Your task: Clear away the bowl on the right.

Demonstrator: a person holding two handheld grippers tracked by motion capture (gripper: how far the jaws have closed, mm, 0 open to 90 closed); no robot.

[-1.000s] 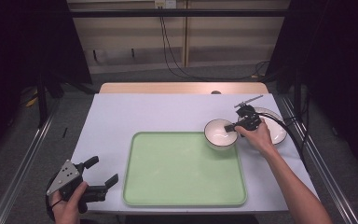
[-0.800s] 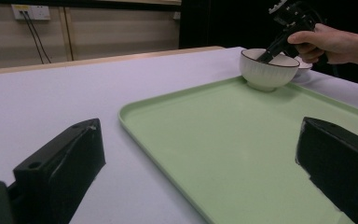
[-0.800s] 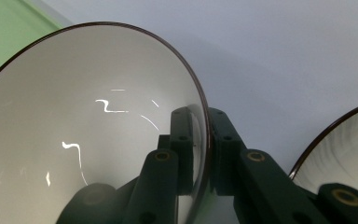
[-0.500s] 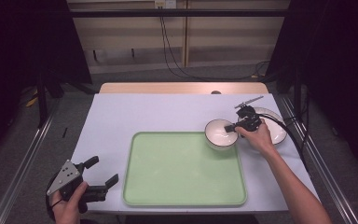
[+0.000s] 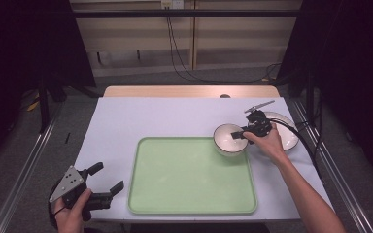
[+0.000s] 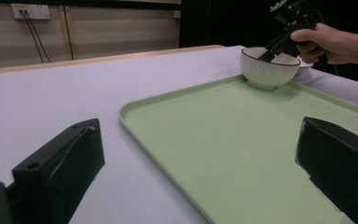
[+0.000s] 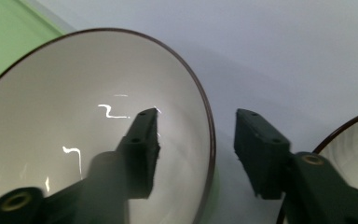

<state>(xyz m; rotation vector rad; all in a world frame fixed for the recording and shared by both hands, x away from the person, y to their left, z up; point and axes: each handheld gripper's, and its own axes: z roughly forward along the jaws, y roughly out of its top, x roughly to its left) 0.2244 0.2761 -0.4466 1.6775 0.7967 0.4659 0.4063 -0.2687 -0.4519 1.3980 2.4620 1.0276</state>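
1. The right gripper (image 5: 239, 134) sat at the near-right edge of the bowl (image 5: 227, 141), jaws parted to a middling gap and straddling the rim: in the right gripper view one jaw hung inside the bowl (image 7: 88, 126) and the other outside it, with the dark-edged rim running up between them. Neither jaw looked to be pressing on the wall, so I judged it not yet clamped.

2. So the relation that mattered was this: the rim wall lay right in the gap, somewhat closer to the inner jaw than the outer one. A squeeze should pinch it.

3. The bowl stood upright at the far right corner of the green tray (image 5: 189, 179); from the left gripper view its foot (image 6: 266, 70) looked to rest on or just over the tray's edge, and I couldn't tell which for certain.

4. Just beyond, to the right, a second white dish (image 5: 285, 133) lay on the table (image 5: 165, 116), close to the right hand (image 5: 267, 143).

5. The left gripper (image 5: 99, 187) waited wide open at the near-left corner, off the tray and well apart from the bowl. The right hand was plainly the nearer one.
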